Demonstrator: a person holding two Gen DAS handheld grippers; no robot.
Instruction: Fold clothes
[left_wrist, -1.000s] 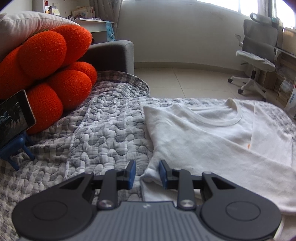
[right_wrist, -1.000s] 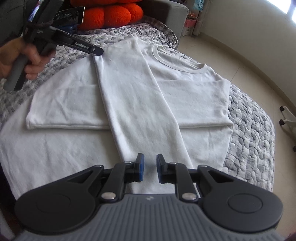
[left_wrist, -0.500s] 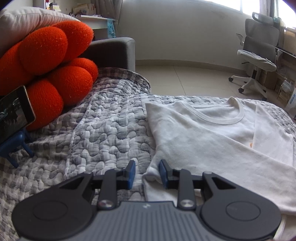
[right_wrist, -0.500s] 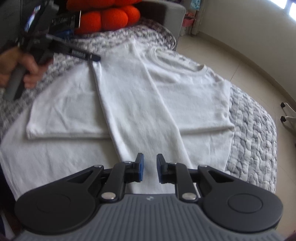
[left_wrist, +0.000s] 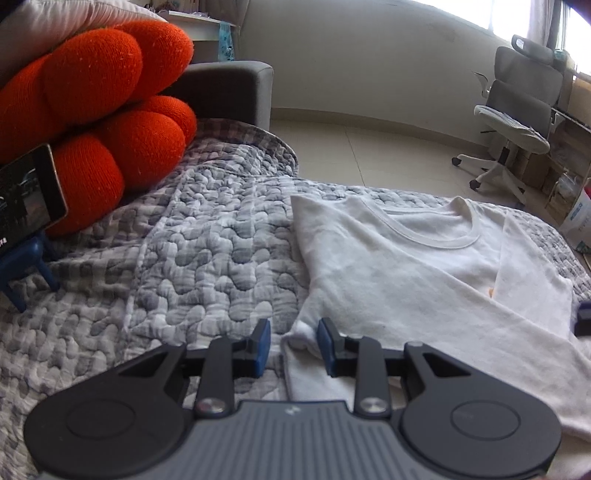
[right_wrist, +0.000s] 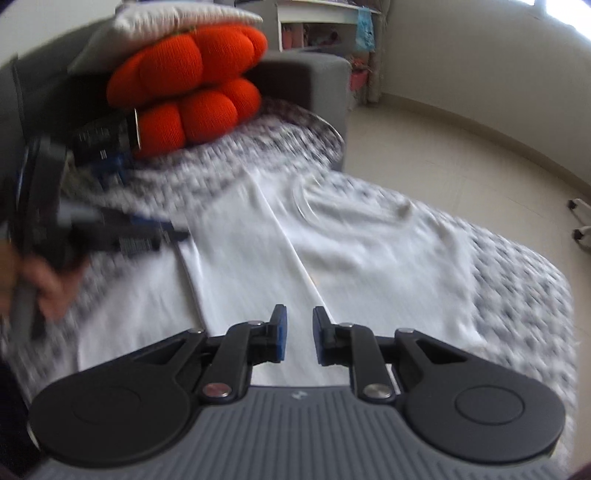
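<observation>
A grey quilt (left_wrist: 207, 258) covers the sofa, and the white T-shirt (left_wrist: 406, 266) lies flat on it, partly folded. Over the shirt's left edge the left gripper (left_wrist: 293, 345) gapes empty; the right gripper (right_wrist: 298, 334), above its middle, likewise holds nothing.

White long-sleeved shirt (left_wrist: 406, 273) lay flat on the quilt, neckline toward the far edge, round ribbed collar facing up. I noted one side already folded inward over the body, its sleeve running as a long strip down toward the hem (right_wrist: 243, 266). A small orange mark showed by the fold edge in my left wrist view. The near corner of the folded edge was bunched slightly. My right wrist view was motion-blurred, so finer creases went unread.
</observation>
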